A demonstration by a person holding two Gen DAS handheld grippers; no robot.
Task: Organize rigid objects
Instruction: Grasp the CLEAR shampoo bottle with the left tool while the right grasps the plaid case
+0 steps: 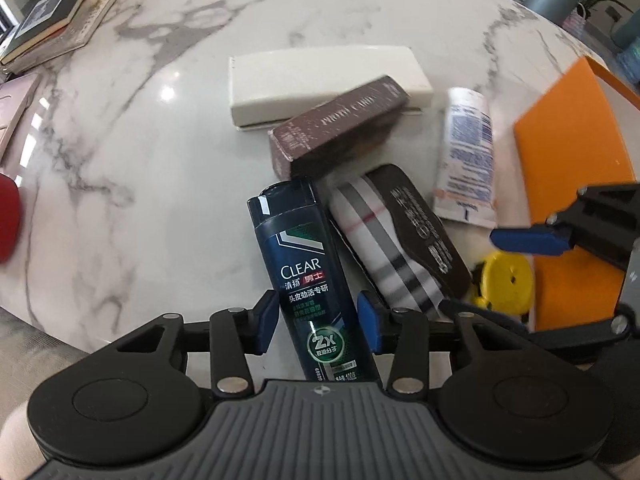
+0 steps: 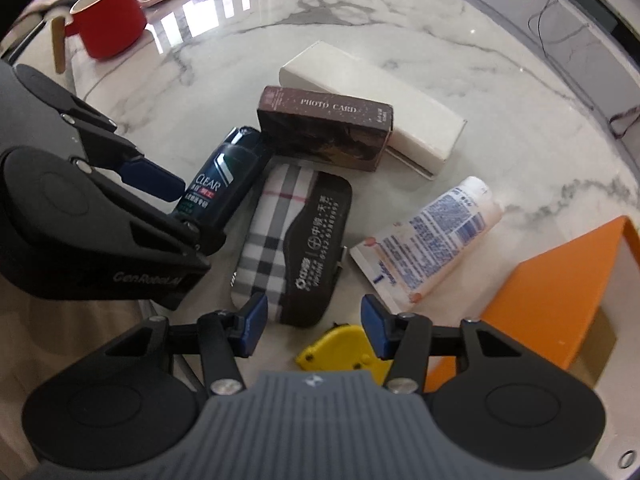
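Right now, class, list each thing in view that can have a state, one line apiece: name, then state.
Left gripper: open, fingers either side of the shampoo bottle.
Right gripper: open, holding nothing.
Shampoo bottle: lying flat, cap shut.
Photo card box: closed, resting partly on the white box.
White box: closed, lying flat.
Cream tube: lying flat.
Plaid case: closed.
Orange box: open.
Red mug: upright.
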